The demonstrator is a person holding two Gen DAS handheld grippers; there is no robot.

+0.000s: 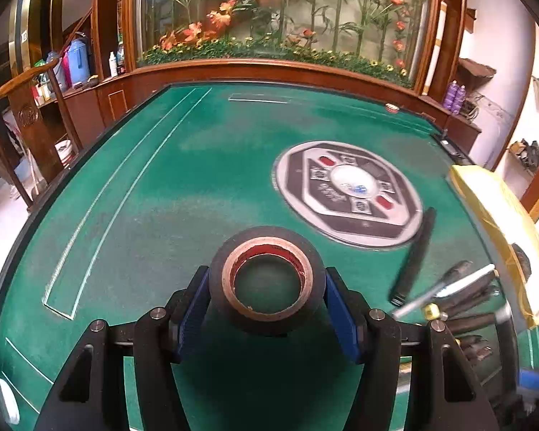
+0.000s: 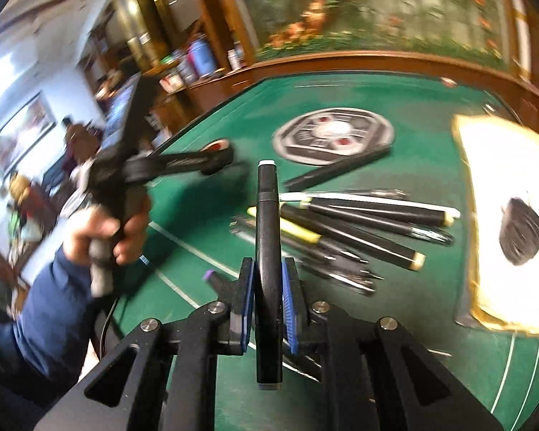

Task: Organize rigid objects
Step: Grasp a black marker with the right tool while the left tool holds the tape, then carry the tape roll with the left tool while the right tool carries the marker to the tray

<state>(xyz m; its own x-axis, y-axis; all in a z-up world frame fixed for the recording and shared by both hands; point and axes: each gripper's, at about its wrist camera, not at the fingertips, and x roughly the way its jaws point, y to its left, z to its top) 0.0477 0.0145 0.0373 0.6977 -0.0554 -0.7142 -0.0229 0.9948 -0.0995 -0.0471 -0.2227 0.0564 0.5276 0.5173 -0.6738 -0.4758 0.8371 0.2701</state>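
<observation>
My left gripper [image 1: 266,280] is shut on a roll of black tape [image 1: 269,233], its blue pads pressing on both sides and the roll lifted over the green table [image 1: 183,186]. In the right wrist view a hand carries that left gripper [image 2: 217,158] at the left, blurred. My right gripper [image 2: 268,262] is shut on a black marker [image 2: 267,208] that points away from the camera. Below and to the right of the marker lies a heap of black pens [image 2: 348,230], also seen as the pens [image 1: 463,294] at the right of the left wrist view.
A yellow-rimmed white tray [image 2: 503,165] at the right holds a dark object [image 2: 521,230]. A lone black pen [image 2: 334,170] lies beside the round grey panel [image 2: 332,134] in the table's middle. A wooden partition with plants [image 1: 276,68] borders the far edge.
</observation>
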